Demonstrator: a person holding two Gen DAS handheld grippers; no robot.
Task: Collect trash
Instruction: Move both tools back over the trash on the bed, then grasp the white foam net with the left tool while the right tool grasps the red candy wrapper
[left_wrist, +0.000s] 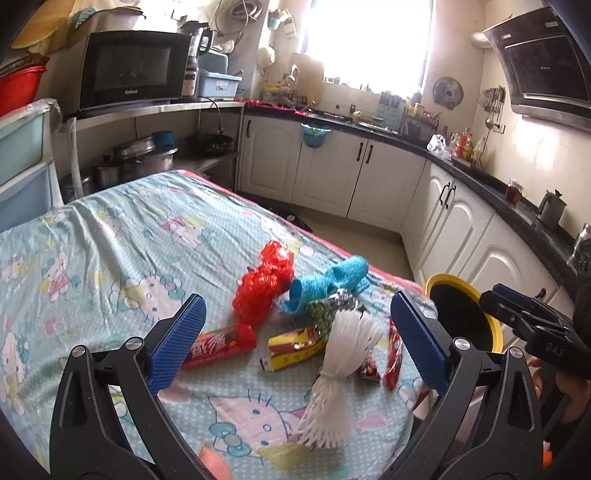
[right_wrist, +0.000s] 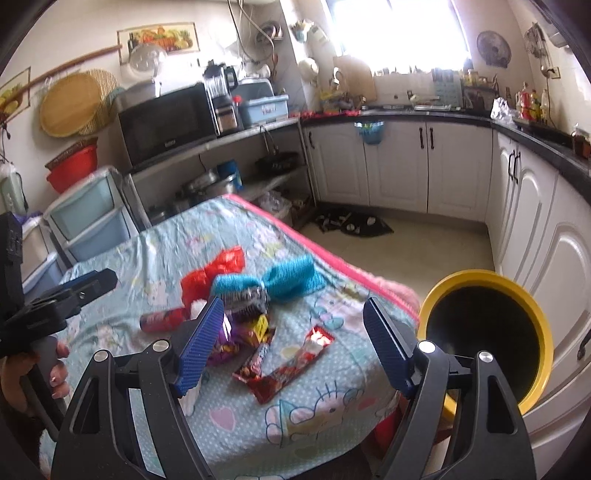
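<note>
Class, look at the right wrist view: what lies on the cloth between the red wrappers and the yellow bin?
Nothing: between the red wrappers and the yellow bin the patterned cloth is bare up to its pink edge, in the right wrist view.

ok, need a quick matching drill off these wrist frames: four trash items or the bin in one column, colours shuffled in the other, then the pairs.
Things:
1. foam fruit net
2. crumpled mesh bag
3. bow-shaped mesh
4. bin rim

Colours:
A. yellow
B. blue
C. white
D. red

Pairs: 1-C, 2-D, 3-B, 4-A
</note>
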